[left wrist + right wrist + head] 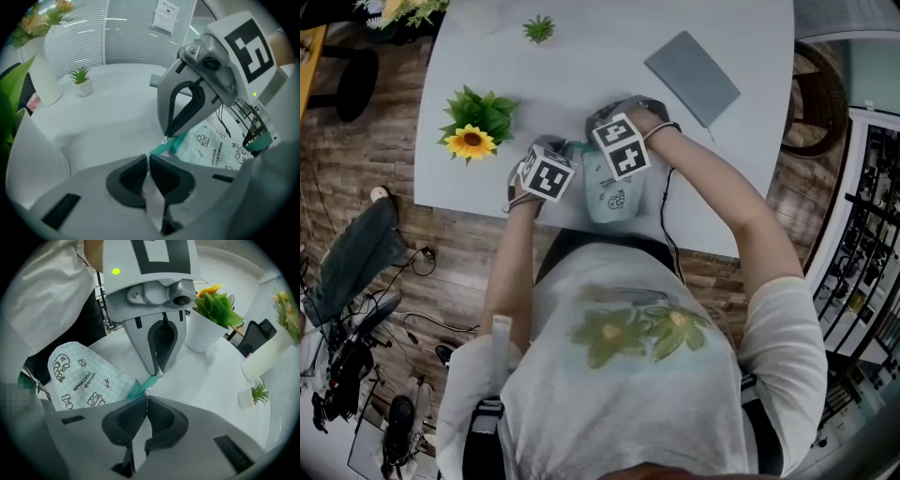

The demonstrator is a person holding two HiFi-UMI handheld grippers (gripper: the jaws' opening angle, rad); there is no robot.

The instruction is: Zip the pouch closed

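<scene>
A pale checked pouch (614, 192) with doodle prints and a teal zipper edge (139, 386) lies on the white table (581, 75), close to its near edge. My left gripper (148, 161) is shut on the teal end of the zipper strip (161, 148). My right gripper (146, 398) is shut on the small metal zipper pull (148, 391), tip to tip with the left. From the head view both marker cubes (546, 174) (622, 145) cover the jaw tips and the pouch's far end.
A potted sunflower (473, 129) stands left of the grippers. A small green plant (539, 28) is at the table's far side and a grey notebook (692, 66) at the far right. A white vase with flowers (42, 70) stands beyond.
</scene>
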